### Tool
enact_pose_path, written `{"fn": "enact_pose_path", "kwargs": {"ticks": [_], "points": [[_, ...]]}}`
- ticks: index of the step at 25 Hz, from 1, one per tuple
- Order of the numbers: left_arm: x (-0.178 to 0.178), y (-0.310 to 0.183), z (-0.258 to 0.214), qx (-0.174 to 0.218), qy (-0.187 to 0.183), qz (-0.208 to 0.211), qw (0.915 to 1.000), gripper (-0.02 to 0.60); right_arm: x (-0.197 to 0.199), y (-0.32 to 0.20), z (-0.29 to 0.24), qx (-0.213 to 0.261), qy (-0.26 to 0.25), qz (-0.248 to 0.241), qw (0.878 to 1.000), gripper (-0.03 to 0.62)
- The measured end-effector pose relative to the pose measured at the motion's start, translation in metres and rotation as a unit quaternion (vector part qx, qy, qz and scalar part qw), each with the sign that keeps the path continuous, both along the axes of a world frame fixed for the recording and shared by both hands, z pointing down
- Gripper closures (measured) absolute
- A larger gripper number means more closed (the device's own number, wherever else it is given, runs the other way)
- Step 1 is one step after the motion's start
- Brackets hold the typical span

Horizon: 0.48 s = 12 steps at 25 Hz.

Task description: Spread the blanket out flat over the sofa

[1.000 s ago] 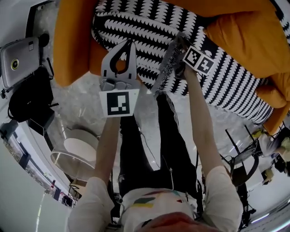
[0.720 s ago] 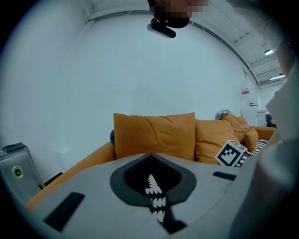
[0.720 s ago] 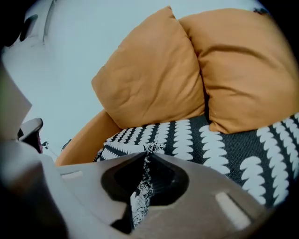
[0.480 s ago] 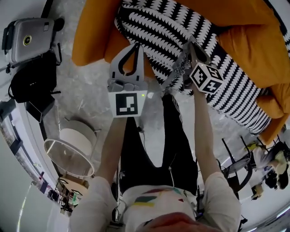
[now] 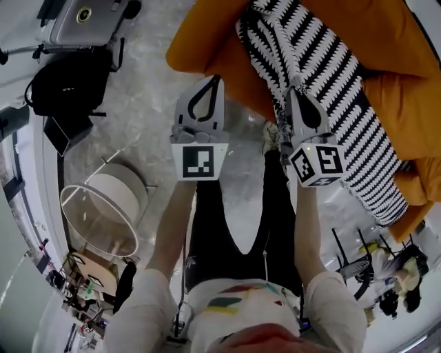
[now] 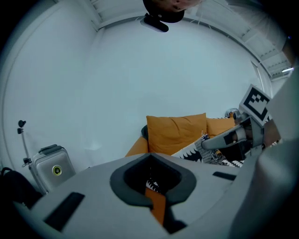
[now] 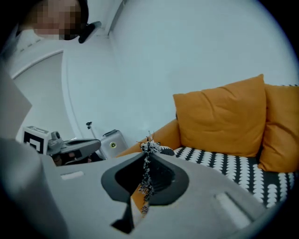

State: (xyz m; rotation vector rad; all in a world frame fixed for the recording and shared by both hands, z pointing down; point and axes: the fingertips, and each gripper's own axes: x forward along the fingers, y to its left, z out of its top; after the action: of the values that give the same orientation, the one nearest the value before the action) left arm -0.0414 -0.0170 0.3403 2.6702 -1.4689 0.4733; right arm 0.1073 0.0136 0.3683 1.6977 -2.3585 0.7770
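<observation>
A black-and-white patterned blanket [image 5: 324, 62] lies along the seat of the orange sofa [image 5: 396, 41]. Its near end is drawn into a narrow strip that runs off the front edge. My right gripper [image 5: 292, 91] is shut on that end, and a fringe of blanket [image 7: 147, 175] hangs between its jaws [image 7: 148, 150]. My left gripper [image 5: 218, 80] hovers to the left over the floor, just off the sofa's armrest, shut with nothing in it. In the left gripper view, the left gripper [image 6: 150, 158] faces the sofa's back cushion [image 6: 177, 133]. The right gripper [image 6: 204, 144] holds the blanket [image 6: 191, 151] at the right.
A silver suitcase [image 5: 83, 17] and a black bag [image 5: 69, 89] stand on the marble floor to the left. A round white lampshade [image 5: 103, 207] sits closer in on the left. Chairs [image 5: 358, 251] stand at the lower right. Orange cushions [image 7: 224, 119] line the sofa's back.
My right gripper has drawn back from the sofa's front with the blanket end, which now hangs as a narrower strip. The left gripper has stayed alongside, still shut and holding nothing.
</observation>
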Motion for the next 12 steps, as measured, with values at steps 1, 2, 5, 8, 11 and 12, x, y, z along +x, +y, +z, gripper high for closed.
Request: {"fn": "enact_pose_path", "kwargs": {"ticks": [1, 2, 5, 8, 11, 12], "points": [[-0.011, 0.002, -0.001, 0.000, 0.001, -0.007, 1.0000, 0.566, -0.019, 0.003, -0.005, 0.005, 0.006, -0.020, 1.000, 0.579], [-0.021, 0.004, -0.002, 0.001, 0.003, -0.014, 0.9999, 0.566, -0.038, 0.006, -0.007, 0.007, 0.013, -0.039, 0.999, 0.579], [-0.051, 0.010, -0.001, 0.006, 0.004, -0.031, 0.9995, 0.566, -0.096, 0.016, 0.008, -0.003, 0.046, -0.103, 0.994, 0.579], [-0.074, 0.014, 0.003, 0.003, -0.007, -0.041, 0.9991, 0.566, -0.144, 0.019, 0.028, -0.016, 0.094, -0.161, 0.982, 0.579], [-0.104, 0.020, 0.012, -0.009, -0.010, -0.059, 0.9982, 0.566, -0.185, 0.019, 0.045, -0.025, 0.136, -0.200, 0.970, 0.579], [-0.115, 0.021, 0.016, -0.012, -0.010, -0.064, 0.9979, 0.566, -0.196, 0.019, 0.052, -0.029, 0.146, -0.209, 0.967, 0.579]]}}
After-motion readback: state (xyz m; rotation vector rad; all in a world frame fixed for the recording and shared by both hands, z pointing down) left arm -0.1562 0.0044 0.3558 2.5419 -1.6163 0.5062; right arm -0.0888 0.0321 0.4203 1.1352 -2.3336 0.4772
